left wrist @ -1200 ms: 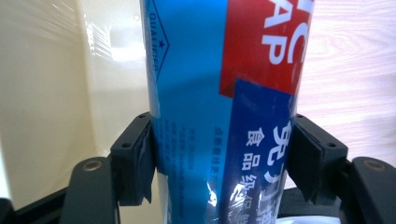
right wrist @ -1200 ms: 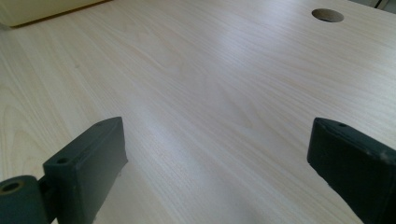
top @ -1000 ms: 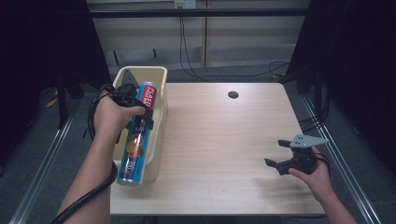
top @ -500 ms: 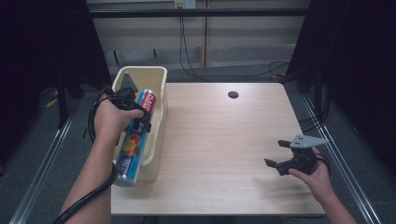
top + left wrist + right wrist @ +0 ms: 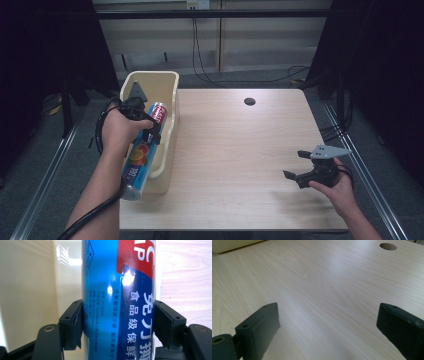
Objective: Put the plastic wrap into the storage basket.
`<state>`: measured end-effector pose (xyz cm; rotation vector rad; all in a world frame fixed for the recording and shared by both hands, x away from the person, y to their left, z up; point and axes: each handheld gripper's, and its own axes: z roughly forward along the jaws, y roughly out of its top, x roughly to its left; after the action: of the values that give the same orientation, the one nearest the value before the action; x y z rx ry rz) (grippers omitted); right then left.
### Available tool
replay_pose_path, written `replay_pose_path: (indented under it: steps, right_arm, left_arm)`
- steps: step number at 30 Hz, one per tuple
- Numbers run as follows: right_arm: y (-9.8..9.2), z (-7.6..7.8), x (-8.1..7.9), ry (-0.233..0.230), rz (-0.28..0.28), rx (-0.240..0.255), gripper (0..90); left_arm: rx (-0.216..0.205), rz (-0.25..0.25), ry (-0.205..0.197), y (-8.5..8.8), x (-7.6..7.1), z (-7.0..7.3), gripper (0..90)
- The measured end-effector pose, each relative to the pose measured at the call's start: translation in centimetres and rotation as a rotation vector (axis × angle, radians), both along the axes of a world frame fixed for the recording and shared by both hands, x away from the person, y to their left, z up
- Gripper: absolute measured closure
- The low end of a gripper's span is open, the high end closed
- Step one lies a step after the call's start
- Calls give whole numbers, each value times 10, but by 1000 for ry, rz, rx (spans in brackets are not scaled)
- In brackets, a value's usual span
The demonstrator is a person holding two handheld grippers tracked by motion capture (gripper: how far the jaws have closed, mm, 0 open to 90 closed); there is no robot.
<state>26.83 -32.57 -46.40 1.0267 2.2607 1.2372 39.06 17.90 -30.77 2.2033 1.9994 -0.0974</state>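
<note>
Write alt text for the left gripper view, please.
A blue and red tube stands clamped between the left gripper's two black fingers. A cream bin lies behind on the left, and the wooden table on the right.

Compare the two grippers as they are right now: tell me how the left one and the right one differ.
The left gripper is shut on the blue cling-film tube, both pads pressing its sides; the right gripper stands open with nothing between its jaws. The left one is held over the cream bin at the table's left edge; the right one sits low over the bare wooden table near its right front corner. Both have black jaws and a hand holding them.
</note>
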Motion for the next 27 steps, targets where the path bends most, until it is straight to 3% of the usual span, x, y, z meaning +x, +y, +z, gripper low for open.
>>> replay_pose_path:
  steps: [16,22,23,24,25,26,27]
  right_arm:
    - [1,-1,1,9,6,-4,43]
    - [1,-2,1,8,3,-6,43]
    - [1,-2,1,6,7,-6,43]
    - [1,-2,1,5,7,-6,43]
    - [1,-1,1,7,4,-6,43]
    - [1,-1,1,9,6,-5,43]
    - [1,-1,1,9,7,-3,43]
  left_arm:
    - [-1,17,54,-2,4,-23,318]
    - [1,23,66,-2,6,-21,320]
    - [1,28,54,-1,6,-18,323]
    - [-8,38,10,0,6,-11,357]
    - [-33,58,-25,2,6,-1,605]
    - [-90,40,-38,4,6,7,809]
    - [-86,28,-17,0,5,11,672]
